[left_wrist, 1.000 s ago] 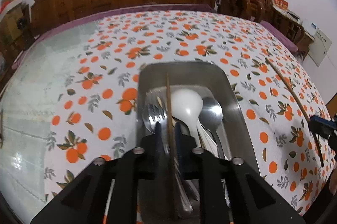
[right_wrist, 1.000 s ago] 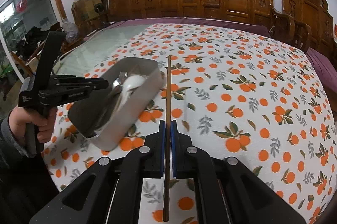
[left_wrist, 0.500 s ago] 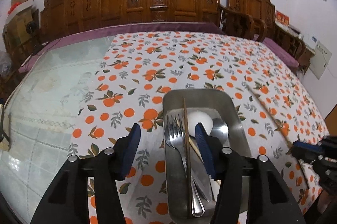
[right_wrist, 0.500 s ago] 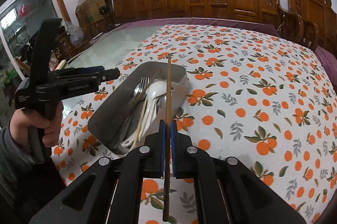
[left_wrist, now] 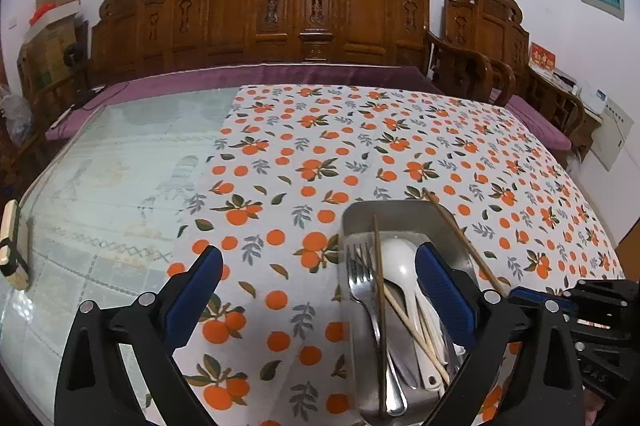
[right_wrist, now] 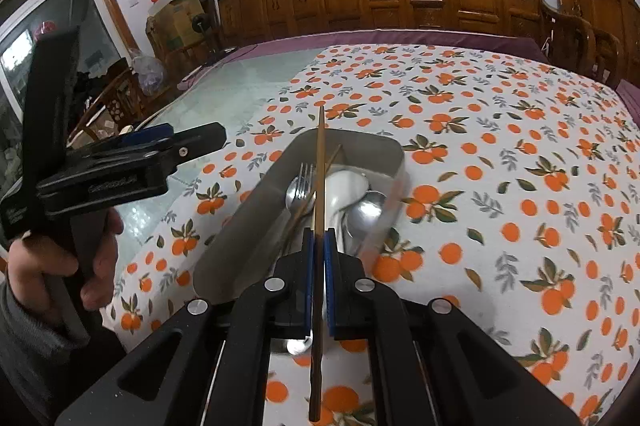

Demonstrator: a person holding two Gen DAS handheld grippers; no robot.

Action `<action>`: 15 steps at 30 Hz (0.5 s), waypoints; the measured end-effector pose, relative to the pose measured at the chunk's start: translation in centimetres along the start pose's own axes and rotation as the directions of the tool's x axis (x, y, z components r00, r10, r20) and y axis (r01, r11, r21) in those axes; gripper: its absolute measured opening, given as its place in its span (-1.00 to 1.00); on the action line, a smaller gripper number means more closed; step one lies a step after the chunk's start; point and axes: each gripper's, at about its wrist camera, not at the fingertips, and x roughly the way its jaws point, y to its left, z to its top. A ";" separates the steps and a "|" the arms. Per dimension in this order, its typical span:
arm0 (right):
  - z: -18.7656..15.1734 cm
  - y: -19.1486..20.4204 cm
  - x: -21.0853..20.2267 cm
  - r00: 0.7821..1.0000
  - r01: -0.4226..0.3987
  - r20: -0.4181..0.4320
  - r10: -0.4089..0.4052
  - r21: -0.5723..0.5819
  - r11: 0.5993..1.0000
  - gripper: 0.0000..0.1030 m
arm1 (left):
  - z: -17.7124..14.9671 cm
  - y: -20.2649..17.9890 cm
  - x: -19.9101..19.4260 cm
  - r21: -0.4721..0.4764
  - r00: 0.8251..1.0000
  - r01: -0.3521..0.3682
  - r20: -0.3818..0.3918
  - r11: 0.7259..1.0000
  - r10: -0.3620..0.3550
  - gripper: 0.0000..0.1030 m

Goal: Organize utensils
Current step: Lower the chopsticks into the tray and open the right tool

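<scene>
A steel tray [left_wrist: 384,206] on the orange-print cloth holds a fork [left_wrist: 359,276], a white spoon [left_wrist: 400,258], a dark chopstick [left_wrist: 379,290] and pale chopsticks [left_wrist: 414,326]. My left gripper [left_wrist: 318,266] hangs above the tray's left side. Its jaws are opening wide, with nothing gripped between them. My right gripper [right_wrist: 319,244] is shut on a brown chopstick [right_wrist: 320,165], which points out over the tray [right_wrist: 360,138], above the fork [right_wrist: 305,177] and a metal spoon [right_wrist: 368,209]. The right gripper [left_wrist: 534,297] and its chopstick [left_wrist: 460,234] also show in the left wrist view.
A hand [right_wrist: 60,260] holds the left gripper [right_wrist: 188,143] left of the tray. Bare glass tabletop [left_wrist: 120,165] lies left of the cloth, with a wooden block [left_wrist: 12,246] at its edge. Carved wooden chairs [left_wrist: 304,13] line the far side.
The left gripper opened, left the dark chopstick lying in the tray, and rose back. The right gripper carried its chopstick leftward until it hangs over the tray.
</scene>
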 end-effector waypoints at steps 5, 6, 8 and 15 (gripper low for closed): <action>1.0 0.7 1.5 1.000 -0.002 0.000 0.002 0.019 1.000 -0.88 | 0.3 0.9 -0.2 -0.018 1.000 -0.004 0.006 1.000 0.004 0.82; 1.2 0.8 1.9 1.000 0.000 0.000 0.000 0.024 1.000 -0.88 | 0.3 1.0 -0.2 -0.022 1.000 -0.005 0.006 1.000 0.006 0.82; 1.6 0.8 2.6 1.000 -0.001 -0.002 0.002 0.039 0.999 -0.88 | 0.4 1.3 -0.2 -0.031 1.000 -0.005 0.008 1.000 0.005 0.82; 1.7 0.7 5.2 1.000 0.012 -0.024 -0.010 0.091 0.996 -0.88 | 0.4 1.6 -0.1 -0.035 1.000 -0.011 0.003 0.999 0.011 0.82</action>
